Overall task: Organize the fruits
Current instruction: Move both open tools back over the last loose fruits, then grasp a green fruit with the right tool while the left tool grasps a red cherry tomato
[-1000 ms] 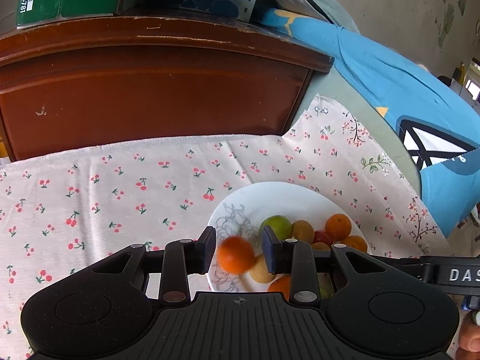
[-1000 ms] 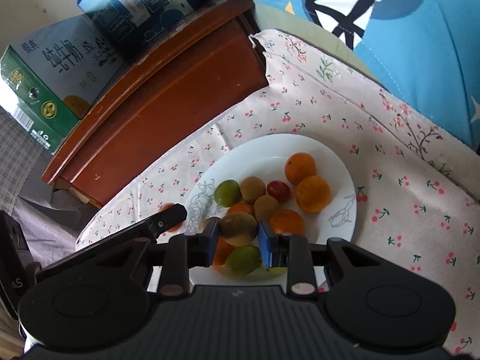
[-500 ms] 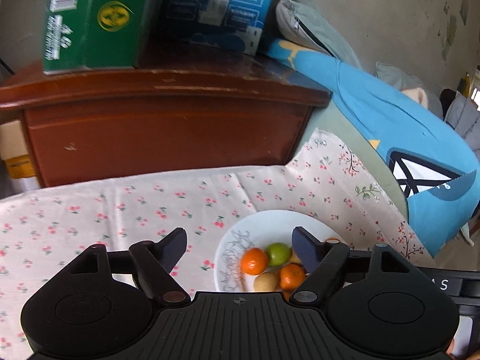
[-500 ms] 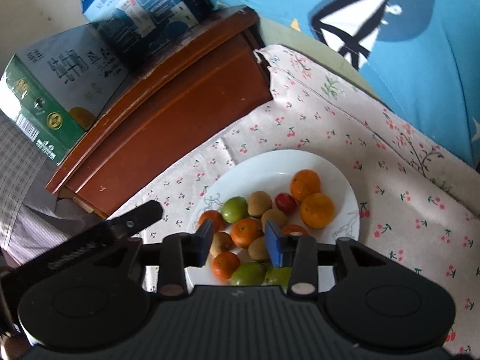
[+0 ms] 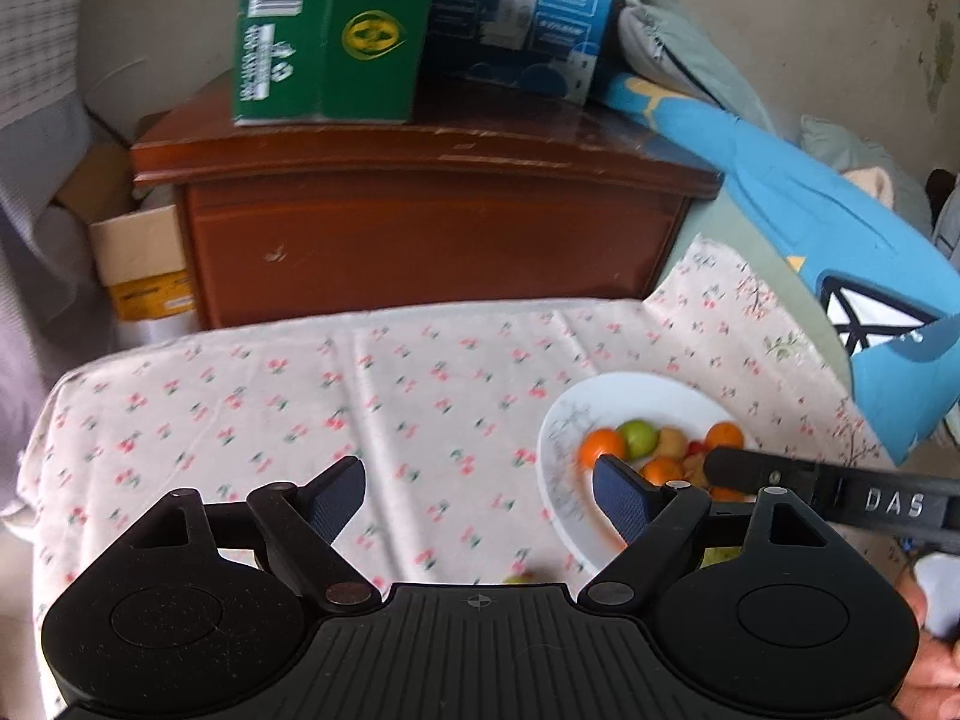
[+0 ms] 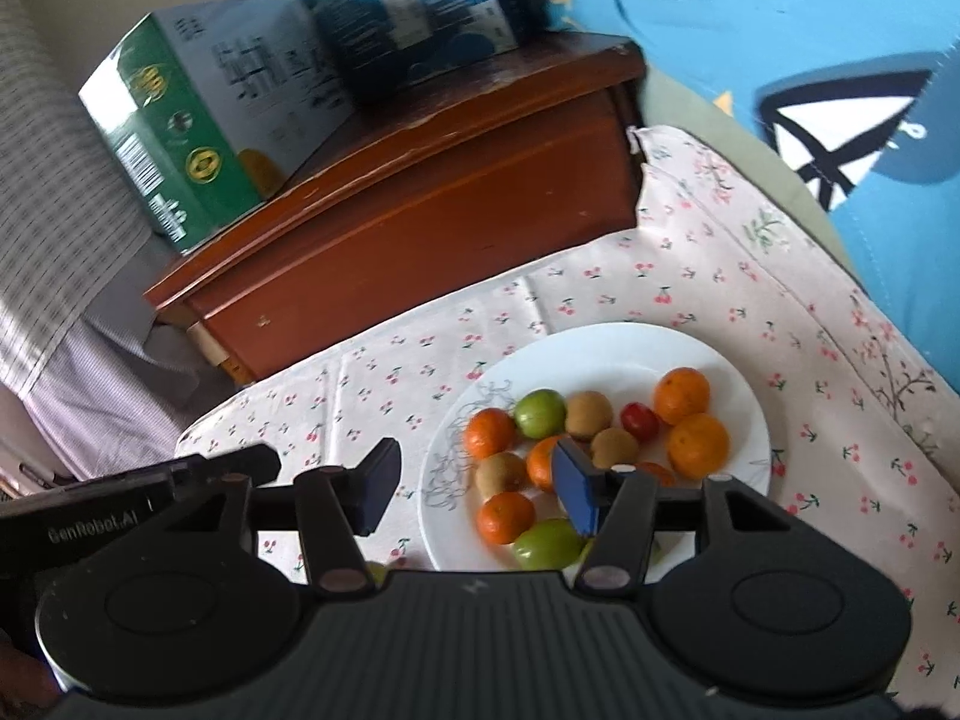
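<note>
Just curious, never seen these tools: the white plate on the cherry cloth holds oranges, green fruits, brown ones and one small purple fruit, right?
Nearly. The small fruit is red, not purple, as the right wrist view shows. The rest stands: white plate, cherry cloth, oranges, green and brown fruits.

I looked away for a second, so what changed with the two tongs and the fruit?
Both let go. The left tongs dropped their orange onto the plate, the right tongs their brownish fruit; both are opening and empty, pulled back from the plate. Plate, cherry-print cloth and wooden cabinet stayed put.
</note>
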A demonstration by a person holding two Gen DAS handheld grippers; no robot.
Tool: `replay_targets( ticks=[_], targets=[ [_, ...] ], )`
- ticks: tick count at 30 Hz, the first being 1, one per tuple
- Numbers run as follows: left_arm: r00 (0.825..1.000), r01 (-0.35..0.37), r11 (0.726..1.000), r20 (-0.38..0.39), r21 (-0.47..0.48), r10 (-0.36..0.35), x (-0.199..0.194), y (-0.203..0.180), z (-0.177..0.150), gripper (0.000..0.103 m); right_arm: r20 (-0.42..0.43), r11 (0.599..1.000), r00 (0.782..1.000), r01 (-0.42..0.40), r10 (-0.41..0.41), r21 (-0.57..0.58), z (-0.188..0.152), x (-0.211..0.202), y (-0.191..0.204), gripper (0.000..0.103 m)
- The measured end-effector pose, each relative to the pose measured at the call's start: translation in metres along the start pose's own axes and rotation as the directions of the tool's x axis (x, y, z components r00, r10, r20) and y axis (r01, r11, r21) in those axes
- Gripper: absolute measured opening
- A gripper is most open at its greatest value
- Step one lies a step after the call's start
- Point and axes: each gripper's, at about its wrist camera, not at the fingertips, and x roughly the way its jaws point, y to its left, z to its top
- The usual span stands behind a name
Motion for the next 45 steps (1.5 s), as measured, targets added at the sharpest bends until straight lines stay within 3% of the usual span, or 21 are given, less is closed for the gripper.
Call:
replay_targets(
  ticks=[13, 20, 27, 31, 33, 35, 45],
  targets=[
    [0.993, -0.077, 0.996, -0.090, 0.046, 0.081, -0.007, 0.006, -0.031, 0.084, -0.056, 0.995, 0.998, -0.035, 0.030, -0.096, -0.014, 0.005, 0.022, 0.063],
    [0.986, -0.099, 0.991, -0.123, 0.089, 0.110, -0.006, 0.005, -0.044, 0.085, -0.085, 0.989, 0.996, -0.016, 0.004, -0.145, -0.023, 0.011, 0.030, 0.071],
    [0.978, -0.119, 0.987, -0.157, 0.110, 0.136, -0.004, 0.011, -0.057, 0.085, -0.131, 0.988, 0.991, 0.007, -0.028, -0.156, -0.031, 0.023, 0.034, 0.073],
    [0.975, -0.119, 0.989, -0.176, 0.089, 0.133, -0.003, 0.019, -0.065, 0.085, -0.119, 0.990, 0.992, -0.046, 0.030, -0.132, -0.037, 0.026, 0.036, 0.077],
    [0.975, -0.124, 0.990, -0.175, 0.070, 0.135, -0.004, 0.024, -0.069, 0.085, -0.108, 0.991, 0.993, -0.055, 0.042, -0.120, -0.040, 0.027, 0.038, 0.090],
    [0.976, -0.127, 0.991, -0.174, 0.044, 0.132, -0.004, 0.030, -0.071, 0.086, -0.111, 0.991, 0.993, -0.058, 0.044, -0.120, -0.042, 0.030, 0.039, 0.094],
    [0.975, -0.119, 0.993, -0.185, 0.022, 0.121, 0.000, 0.042, -0.079, 0.088, -0.164, 0.977, 0.987, -0.030, -0.005, -0.210, -0.053, 0.046, 0.047, 0.094]
  ],
)
